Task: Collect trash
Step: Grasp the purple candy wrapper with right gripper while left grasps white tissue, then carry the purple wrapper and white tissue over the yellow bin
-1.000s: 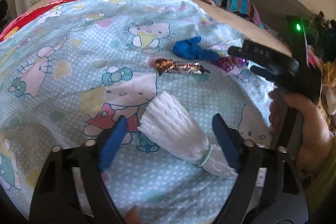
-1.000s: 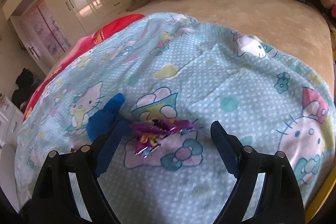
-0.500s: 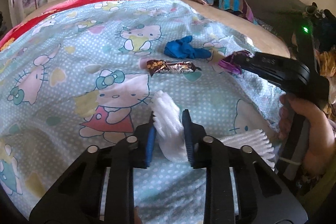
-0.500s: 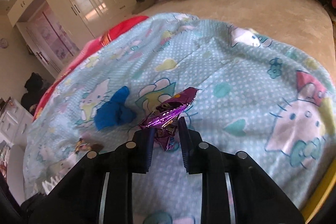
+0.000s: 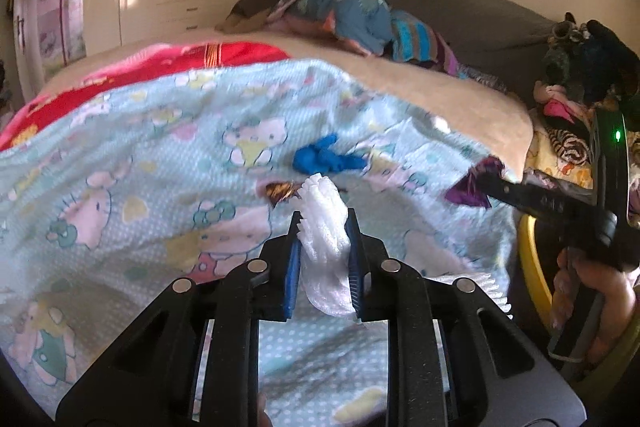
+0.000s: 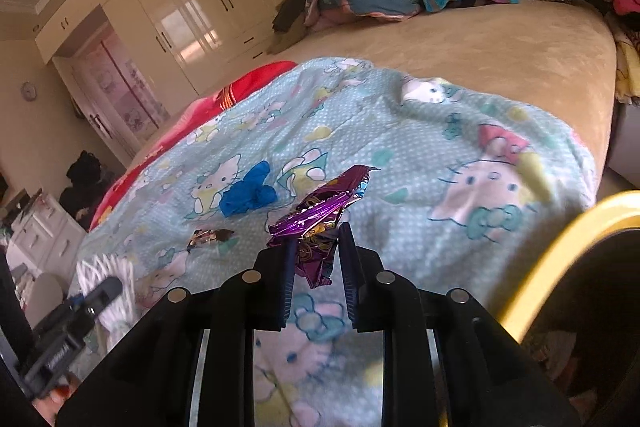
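Now both loads carried: foam net [image 5: 325, 227] clamped in left hand-held gripper [image 5: 325, 223], purple wrapper [image 6: 320, 227] in right hand-held gripper [image 6: 316, 239]. Grips best kept firm until over yellow-rimmed bin [image 6: 560, 247], right of it.

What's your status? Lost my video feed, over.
Left gripper shut on white foam netting. Right gripper shut on purple wrapper. Brown wrapper and blue glove lie on the blanket. Nothing in the way.
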Action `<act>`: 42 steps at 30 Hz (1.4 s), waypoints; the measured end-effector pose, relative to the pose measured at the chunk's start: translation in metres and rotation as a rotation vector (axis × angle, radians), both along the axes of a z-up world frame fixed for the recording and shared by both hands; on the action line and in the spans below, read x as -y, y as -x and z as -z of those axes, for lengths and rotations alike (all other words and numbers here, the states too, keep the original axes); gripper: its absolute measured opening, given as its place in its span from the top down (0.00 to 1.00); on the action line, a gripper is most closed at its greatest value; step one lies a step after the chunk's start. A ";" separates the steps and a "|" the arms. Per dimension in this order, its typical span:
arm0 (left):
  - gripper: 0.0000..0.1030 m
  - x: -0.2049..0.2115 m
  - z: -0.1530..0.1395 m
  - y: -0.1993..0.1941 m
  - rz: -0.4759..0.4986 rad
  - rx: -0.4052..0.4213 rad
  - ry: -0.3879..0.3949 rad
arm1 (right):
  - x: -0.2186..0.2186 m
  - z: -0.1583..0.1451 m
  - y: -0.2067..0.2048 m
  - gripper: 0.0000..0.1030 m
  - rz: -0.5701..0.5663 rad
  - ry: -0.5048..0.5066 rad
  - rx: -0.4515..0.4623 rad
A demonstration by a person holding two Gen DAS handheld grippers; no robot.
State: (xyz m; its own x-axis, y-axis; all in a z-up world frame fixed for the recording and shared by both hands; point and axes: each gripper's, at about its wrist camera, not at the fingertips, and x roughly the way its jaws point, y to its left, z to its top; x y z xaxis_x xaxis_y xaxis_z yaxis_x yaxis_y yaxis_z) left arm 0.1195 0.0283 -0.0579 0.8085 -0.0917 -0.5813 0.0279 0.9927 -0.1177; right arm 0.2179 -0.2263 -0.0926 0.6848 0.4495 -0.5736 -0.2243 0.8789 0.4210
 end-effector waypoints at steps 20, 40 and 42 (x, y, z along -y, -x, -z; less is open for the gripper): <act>0.86 0.060 -0.046 0.022 0.148 0.102 -0.003 | 0.103 -0.023 0.065 0.80 0.155 0.014 -0.008; 0.86 0.152 -0.043 0.037 0.372 0.091 -0.056 | 0.168 -0.027 0.090 0.80 0.207 0.049 -0.055; 0.86 0.160 -0.041 0.038 0.390 0.086 -0.061 | 0.173 -0.028 0.092 0.80 0.210 0.052 -0.057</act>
